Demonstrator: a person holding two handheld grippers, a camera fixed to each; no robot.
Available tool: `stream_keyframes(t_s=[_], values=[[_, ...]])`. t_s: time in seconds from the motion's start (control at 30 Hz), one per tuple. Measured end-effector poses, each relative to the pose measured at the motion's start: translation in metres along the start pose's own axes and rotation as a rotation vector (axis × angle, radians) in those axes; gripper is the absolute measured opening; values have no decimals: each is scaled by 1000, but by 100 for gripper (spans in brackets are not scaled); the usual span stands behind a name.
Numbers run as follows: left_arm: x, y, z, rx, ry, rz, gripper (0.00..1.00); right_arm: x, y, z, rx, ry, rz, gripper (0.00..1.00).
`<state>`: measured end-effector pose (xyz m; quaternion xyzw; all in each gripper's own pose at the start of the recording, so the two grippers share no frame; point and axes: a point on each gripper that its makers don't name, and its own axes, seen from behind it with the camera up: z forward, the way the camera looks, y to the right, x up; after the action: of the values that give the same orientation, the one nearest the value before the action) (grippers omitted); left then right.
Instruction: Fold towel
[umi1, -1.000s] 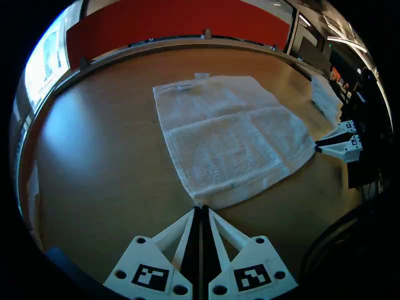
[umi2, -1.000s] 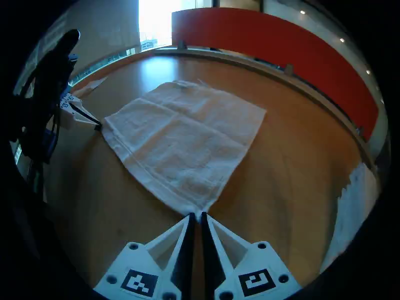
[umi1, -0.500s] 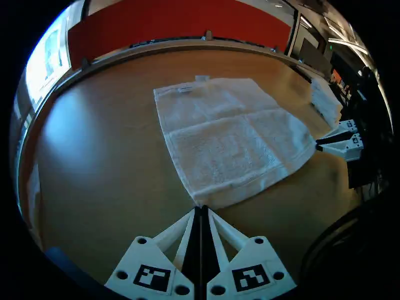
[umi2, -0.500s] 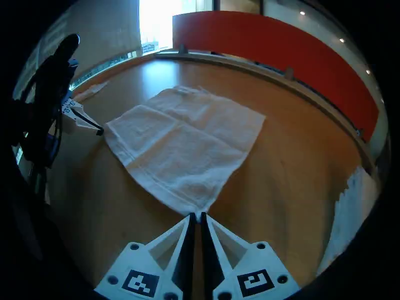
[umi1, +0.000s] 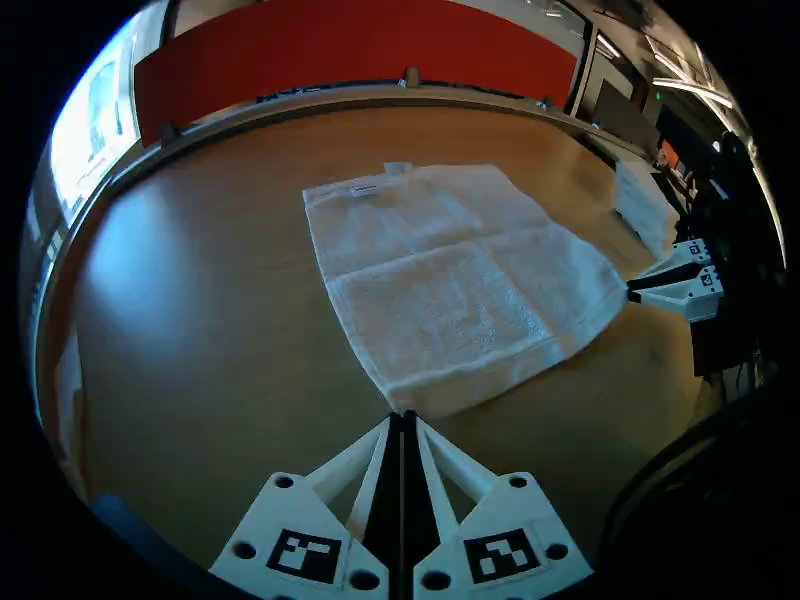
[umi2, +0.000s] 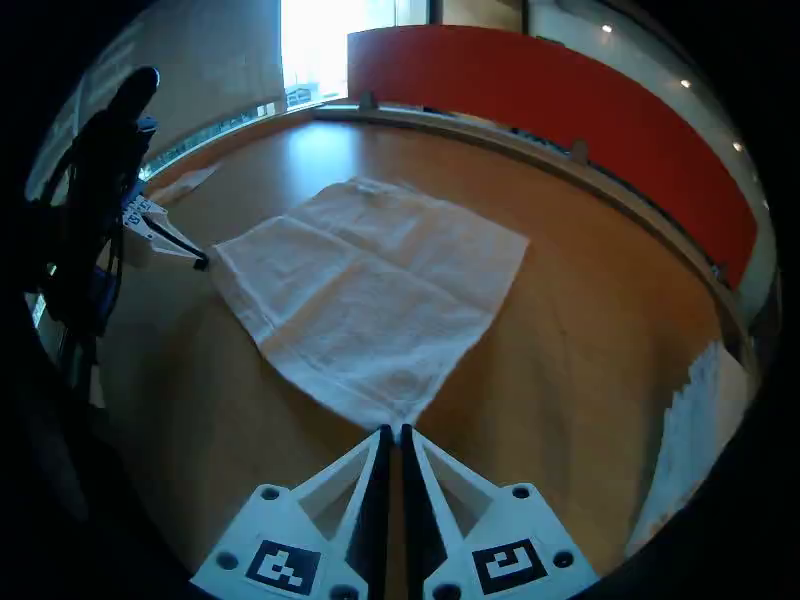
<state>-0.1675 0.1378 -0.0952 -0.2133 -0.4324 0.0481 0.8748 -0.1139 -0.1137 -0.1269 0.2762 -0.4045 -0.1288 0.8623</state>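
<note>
Pinching towel (umi1: 450, 290) corners are left gripper (umi1: 402, 415) and right gripper (umi2: 394, 429).

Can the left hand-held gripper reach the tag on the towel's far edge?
Probably yes: nothing stands between the left hand-held gripper and the tag, only flat towel, though it pinches the near corner.

Each view looks low and close across the table (umi1: 200, 330). Both share the towel (umi1: 450, 290), from neighbouring corners.
</note>
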Motion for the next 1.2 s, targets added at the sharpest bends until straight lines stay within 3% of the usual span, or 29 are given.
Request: stream_keyframes(t_s=[0.47,0.9,1.2], values=[[14,4,-20,-17,19,-20,1,28,4,-30,-14,58,-5,6],[38,20,-67,-60,56,-50,1,65,3,-83,-21,126,6,6],[48,31,-94,-95,69,-43,1,79,-3,-110,-3,139,12,6]])
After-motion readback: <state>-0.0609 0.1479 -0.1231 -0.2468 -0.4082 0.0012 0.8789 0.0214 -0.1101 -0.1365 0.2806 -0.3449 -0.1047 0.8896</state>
